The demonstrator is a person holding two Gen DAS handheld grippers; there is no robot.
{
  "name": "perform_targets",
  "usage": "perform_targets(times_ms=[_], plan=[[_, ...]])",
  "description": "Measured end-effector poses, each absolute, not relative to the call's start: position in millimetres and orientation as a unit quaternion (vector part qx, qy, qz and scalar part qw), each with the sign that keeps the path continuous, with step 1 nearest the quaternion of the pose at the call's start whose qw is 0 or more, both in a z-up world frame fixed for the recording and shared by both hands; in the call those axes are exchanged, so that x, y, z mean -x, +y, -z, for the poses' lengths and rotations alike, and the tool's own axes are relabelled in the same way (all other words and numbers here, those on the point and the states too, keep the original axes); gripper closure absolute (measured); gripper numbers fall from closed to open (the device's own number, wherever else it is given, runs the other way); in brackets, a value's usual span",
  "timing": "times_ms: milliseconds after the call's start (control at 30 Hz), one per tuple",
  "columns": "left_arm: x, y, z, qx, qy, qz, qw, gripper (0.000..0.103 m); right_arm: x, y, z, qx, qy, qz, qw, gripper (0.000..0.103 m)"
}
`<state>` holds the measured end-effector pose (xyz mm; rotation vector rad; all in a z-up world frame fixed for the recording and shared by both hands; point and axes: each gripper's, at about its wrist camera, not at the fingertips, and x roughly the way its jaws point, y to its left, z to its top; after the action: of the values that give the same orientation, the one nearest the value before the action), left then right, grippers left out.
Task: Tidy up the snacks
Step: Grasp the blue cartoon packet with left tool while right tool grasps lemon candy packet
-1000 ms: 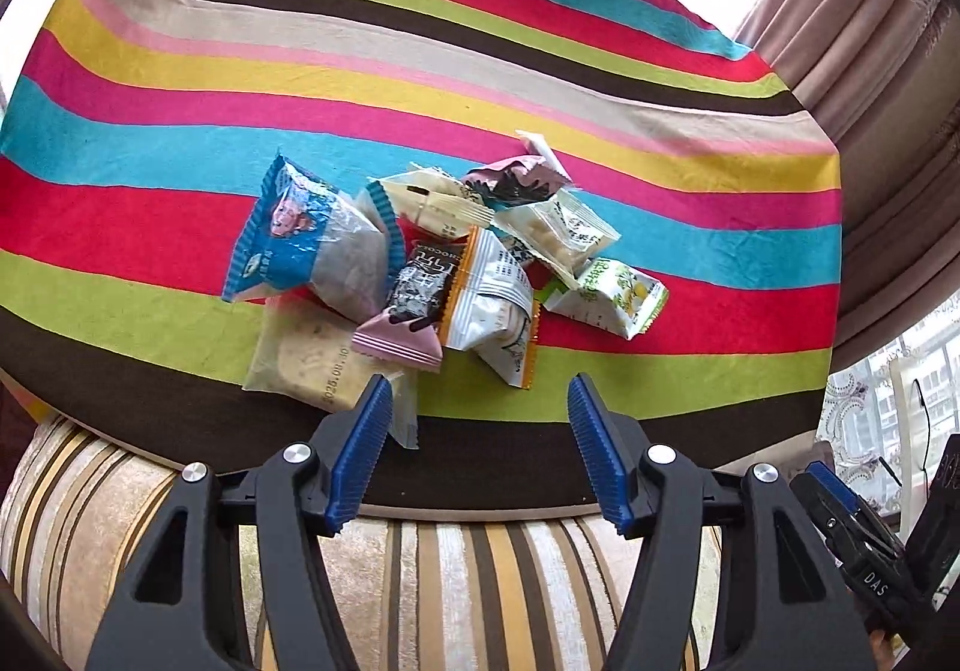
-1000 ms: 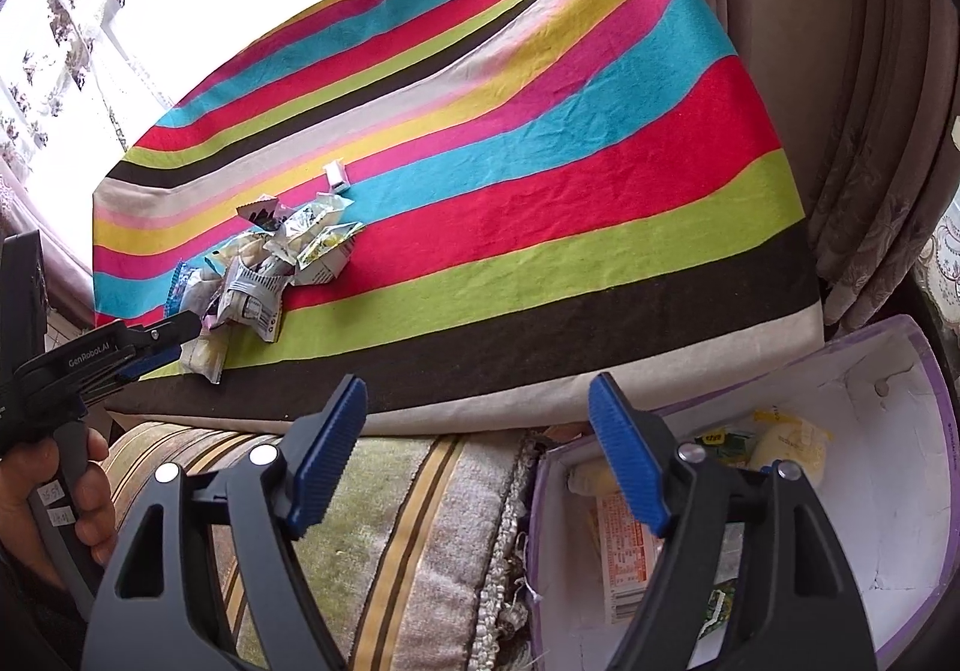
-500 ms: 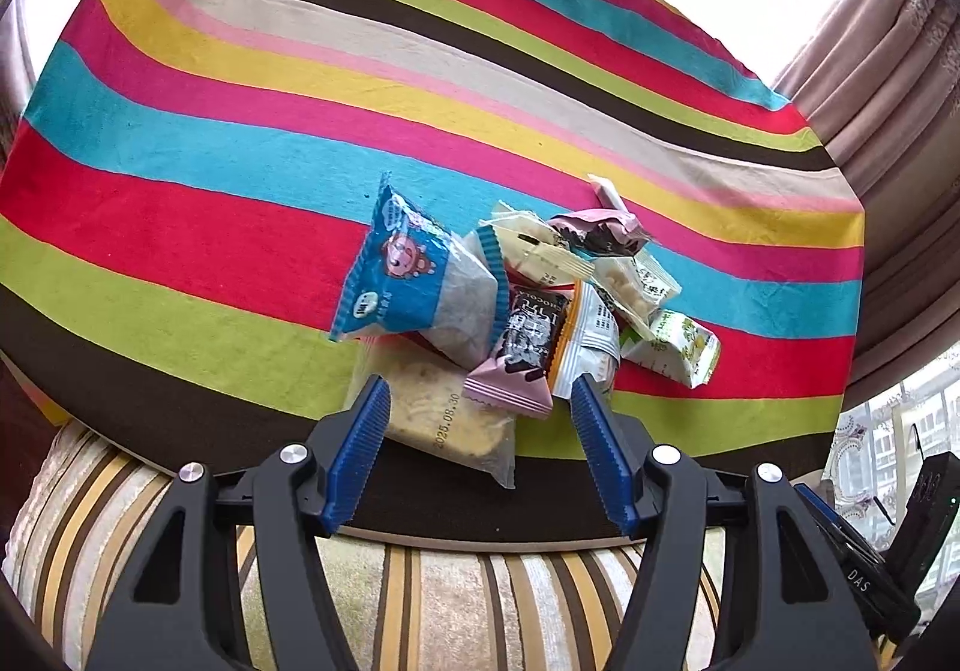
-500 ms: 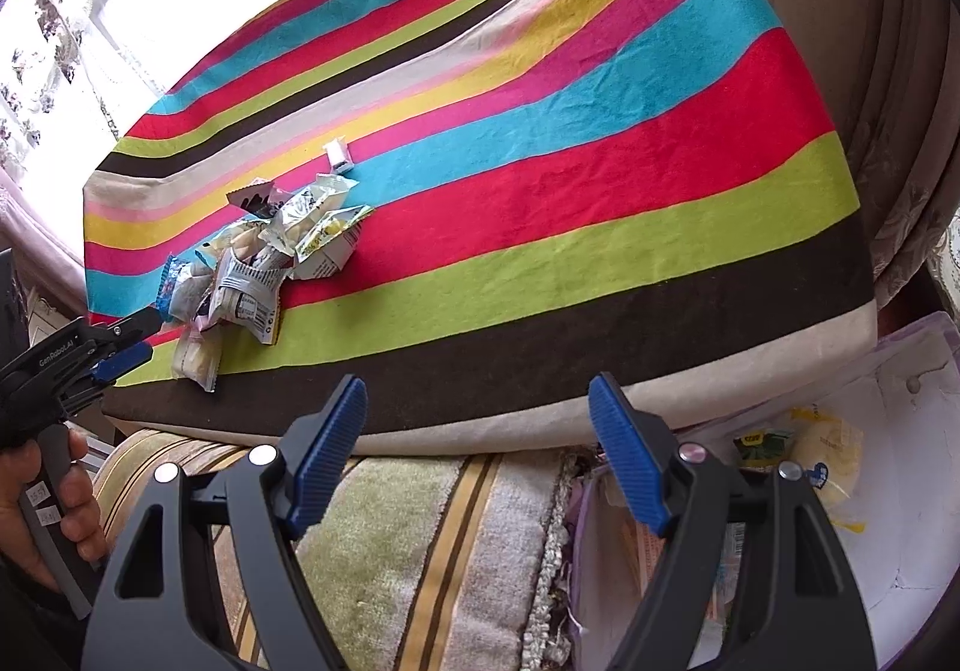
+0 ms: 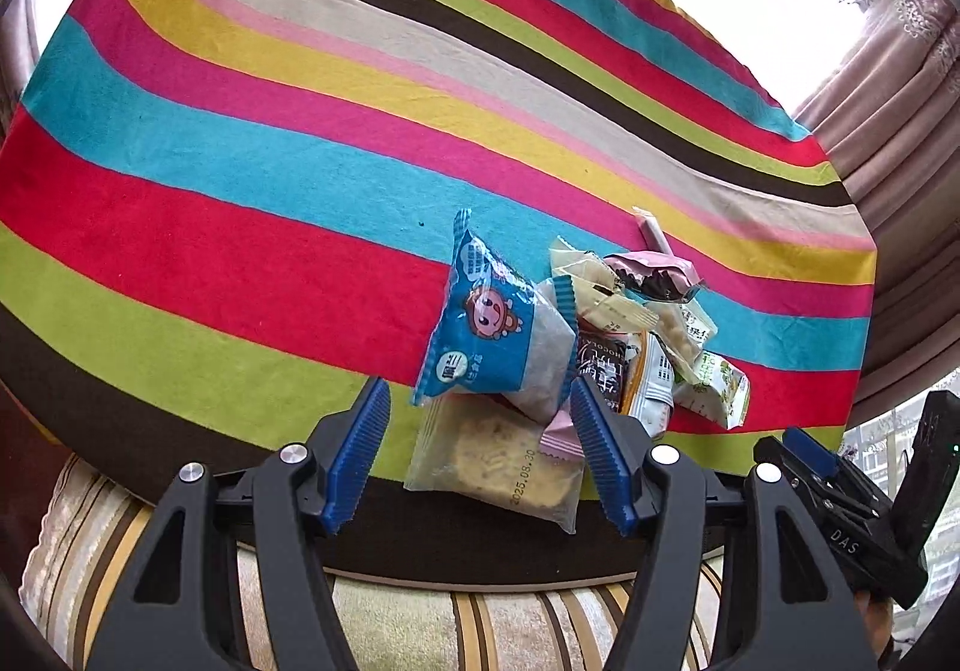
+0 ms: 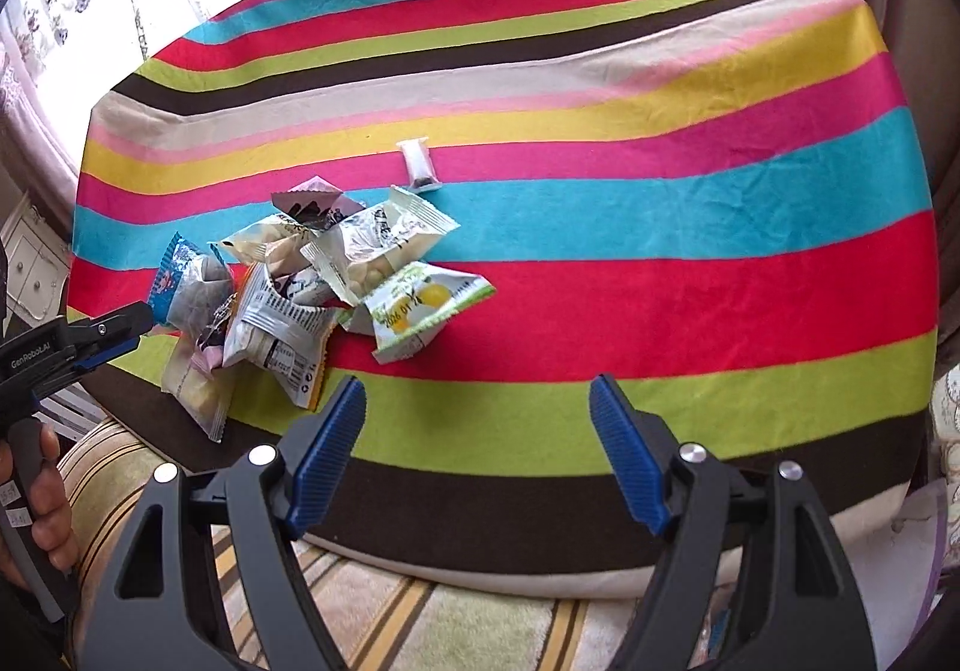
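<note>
A pile of snack packets lies near the front edge of a striped cloth. In the left wrist view my left gripper (image 5: 480, 455) is open around the near end of a clear cracker packet (image 5: 498, 455), below a blue cartoon packet (image 5: 486, 335). A green-and-white packet (image 5: 717, 386) lies at the pile's right. In the right wrist view my right gripper (image 6: 477, 452) is open and empty over the green and brown stripes, right of the pile. There the green lemon packet (image 6: 420, 311) is nearest, and a small white sachet (image 6: 418, 164) lies apart behind.
The striped cloth (image 6: 660, 251) covers a raised surface with a striped cushion (image 5: 420, 623) below its front edge. Curtains (image 5: 900, 71) hang at the right. My left gripper (image 6: 90, 338) shows at the left edge of the right wrist view.
My left gripper has moved forward onto the pile until its fingers straddle the clear cracker packet. My right gripper has swung left, away from the white box, and now faces the cloth.
</note>
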<state>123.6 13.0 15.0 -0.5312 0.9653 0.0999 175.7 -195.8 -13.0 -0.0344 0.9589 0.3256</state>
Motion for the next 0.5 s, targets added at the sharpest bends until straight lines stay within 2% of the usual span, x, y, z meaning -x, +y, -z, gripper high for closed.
perform_targets(times_ms=[67, 100, 300, 500], plan=[[-129.4, 18.6, -11.2, 0.259, 0.459, -0.047, 0.849, 0.032, -185.4, -186.3, 13.9, 0.032, 0.461, -0.16, 0.872, 0.026], [-132.3, 21.1, -8.9, 0.263, 0.46, -0.045, 0.847, 0.032, -190.3, -181.9, 13.7, 0.041, 0.461, -0.162, 0.872, 0.026], [-147.9, 24.6, 2.9, 0.282, 0.465, -0.005, 0.839, 0.032, -213.2, -162.0, 23.9, 0.088, 0.475, -0.174, 0.858, 0.026], [-160.4, 19.1, 8.2, 0.281, 0.469, 0.026, 0.837, 0.036, -228.2, -152.0, 36.3, 0.097, 0.49, -0.198, 0.844, 0.026]])
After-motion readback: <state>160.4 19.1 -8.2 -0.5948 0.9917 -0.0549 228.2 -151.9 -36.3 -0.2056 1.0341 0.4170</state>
